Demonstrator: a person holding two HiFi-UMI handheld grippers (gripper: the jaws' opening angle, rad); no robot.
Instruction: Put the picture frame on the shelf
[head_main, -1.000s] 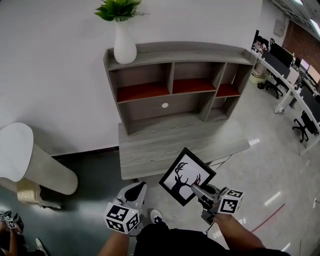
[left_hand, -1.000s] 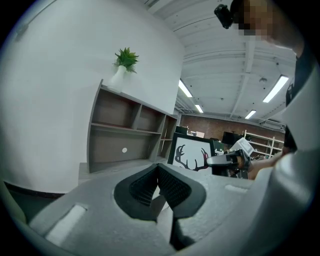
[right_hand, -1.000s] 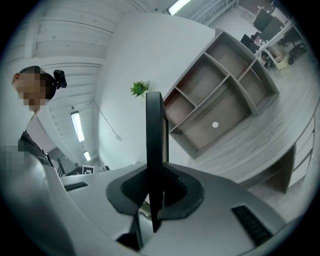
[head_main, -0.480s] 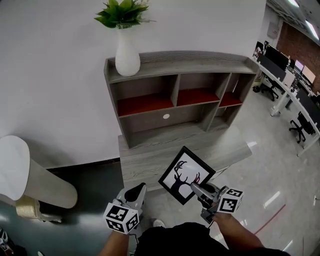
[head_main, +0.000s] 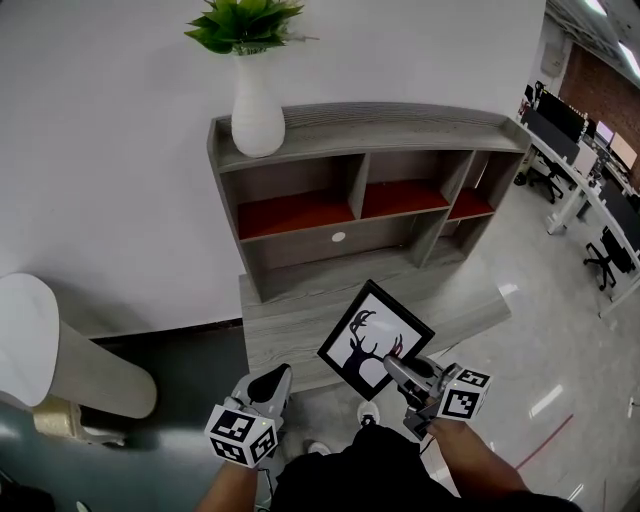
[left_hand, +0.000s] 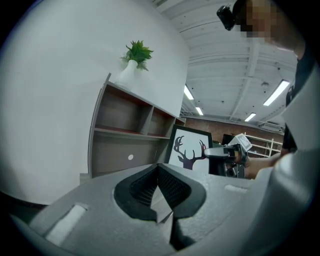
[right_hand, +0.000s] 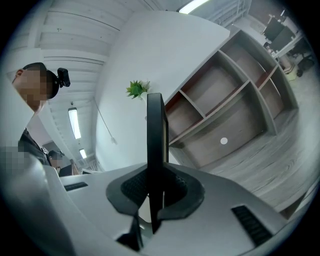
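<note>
Picture frame held in front of the shelf unit.

In the head view, the right gripper at lower centre clamps the lower right edge of the picture frame, which bears a deer silhouette and is tilted diamond-wise over the front of the grey desk. The shelf stands at upper centre, with a white vase of green leaves at its top left. The left gripper, at lower left, has its jaws closed together on nothing.

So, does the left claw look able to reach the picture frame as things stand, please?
Probably yes: the left claw is shut and empty, with open air between it and the picture frame, which the right claw grips.
</note>
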